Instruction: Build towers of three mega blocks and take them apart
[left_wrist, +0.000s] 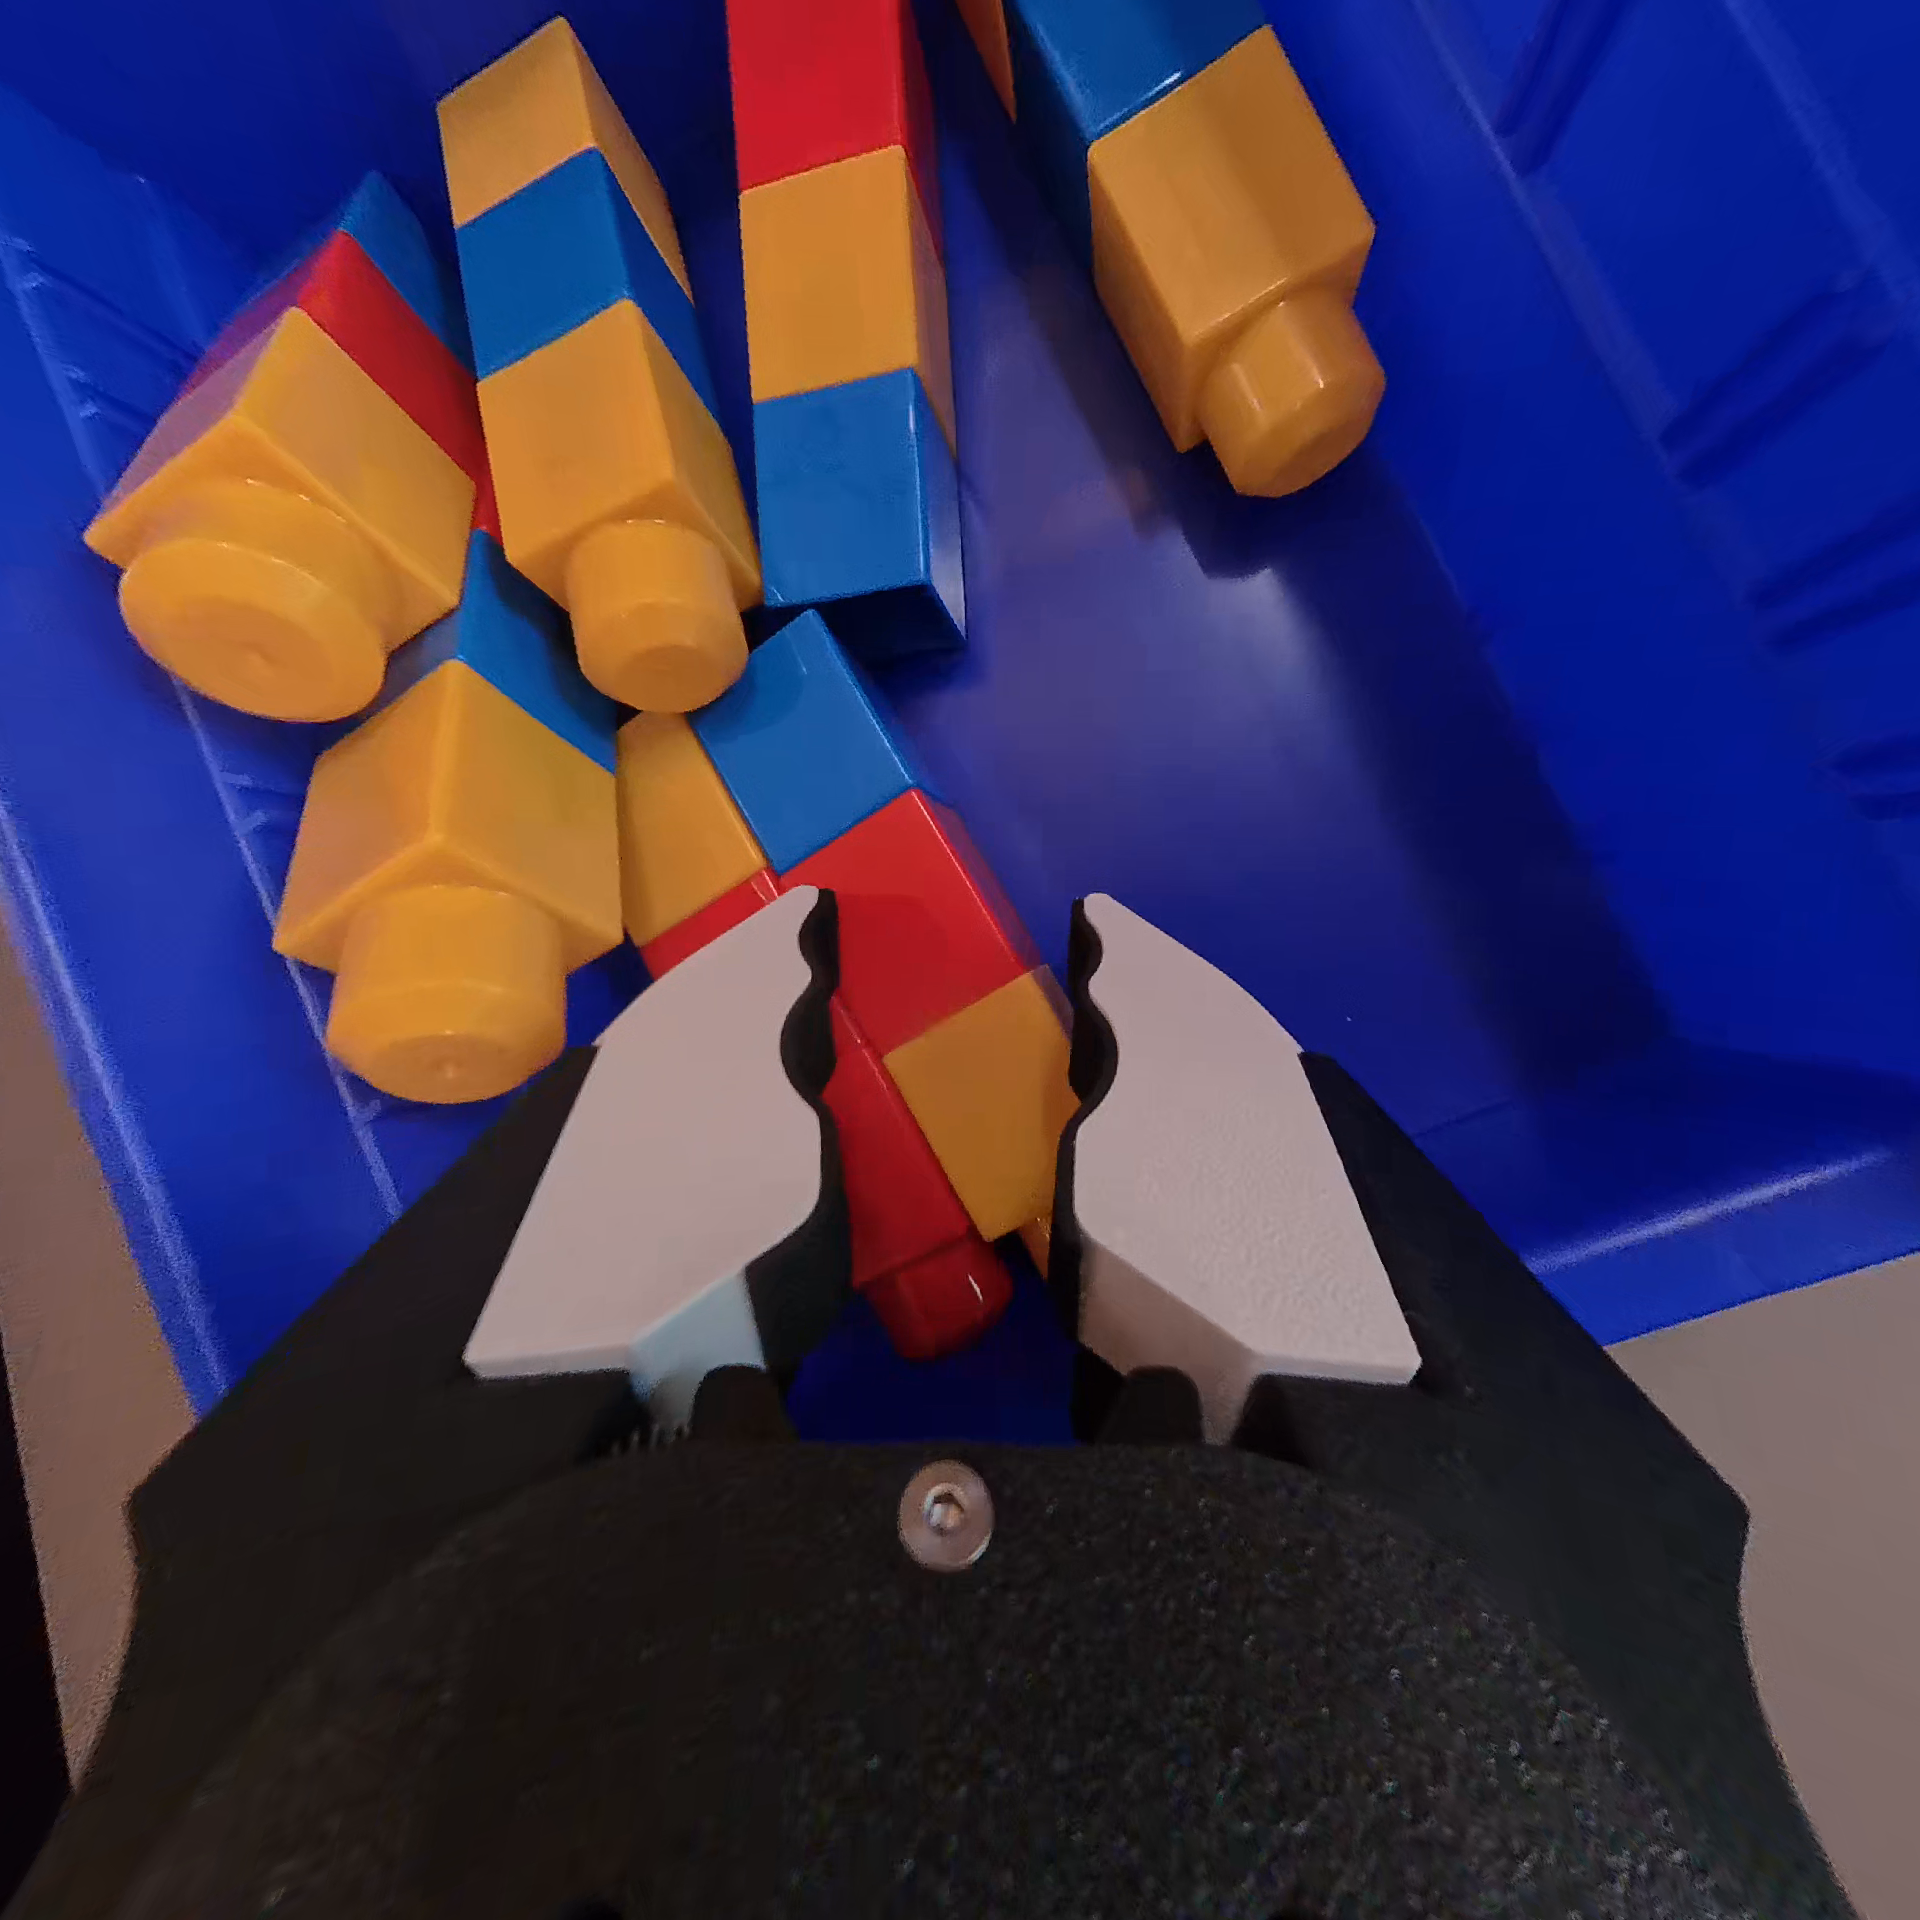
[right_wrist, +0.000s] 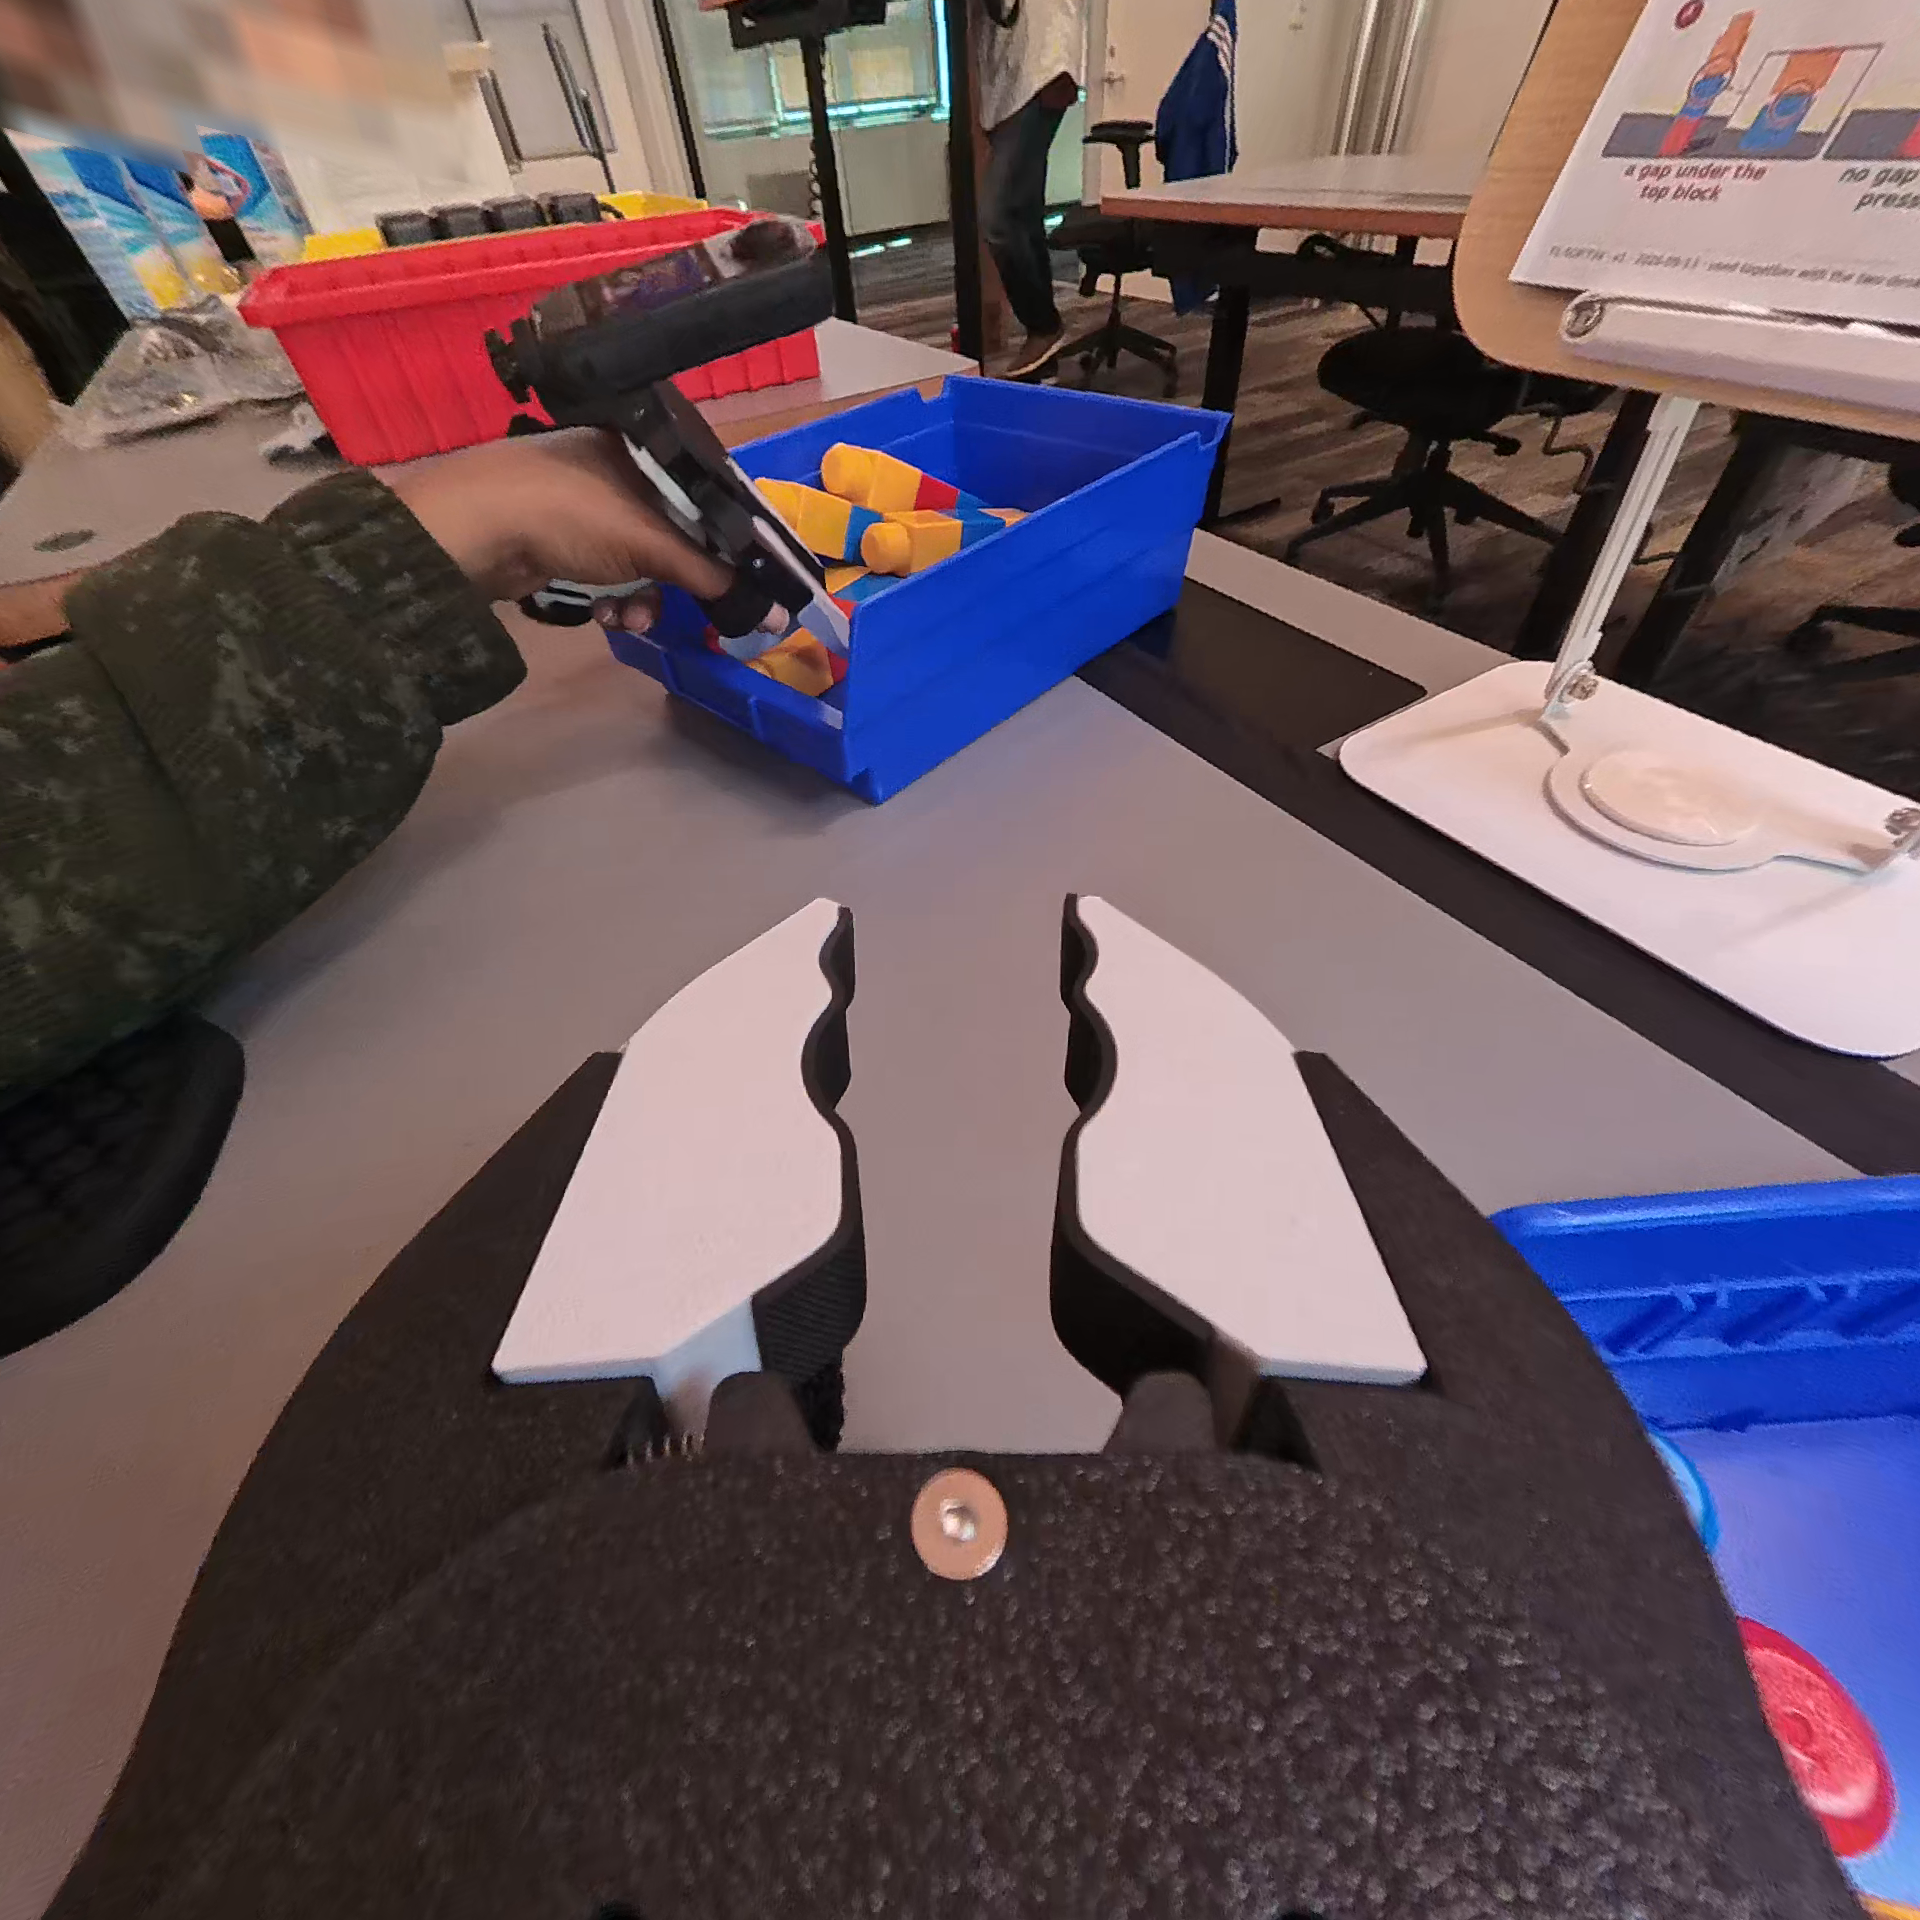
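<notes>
The left hand-held gripper (left_wrist: 951, 1049), jaws spread, is straddling a blue-red-yellow tower (left_wrist: 914, 935) lying lengthwise between them in the blue bin (left_wrist: 1351, 831), while the right hand-held gripper (right_wrist: 958, 1023) is hovering spread and empty, well apart.

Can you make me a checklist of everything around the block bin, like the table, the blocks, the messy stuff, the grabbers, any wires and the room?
Surface: grey table, bare between the bins.
Job's things: blue bin holding three-block towers lying on their sides.
Clutter: red bin, white stand base, second blue bin at the near right.
Grippers: left gripper open, straddling a tower in the bin; right gripper open, empty, over the table.
Cables: nothing seen.
Surroundings: office chairs, desks, a person standing far back.
</notes>
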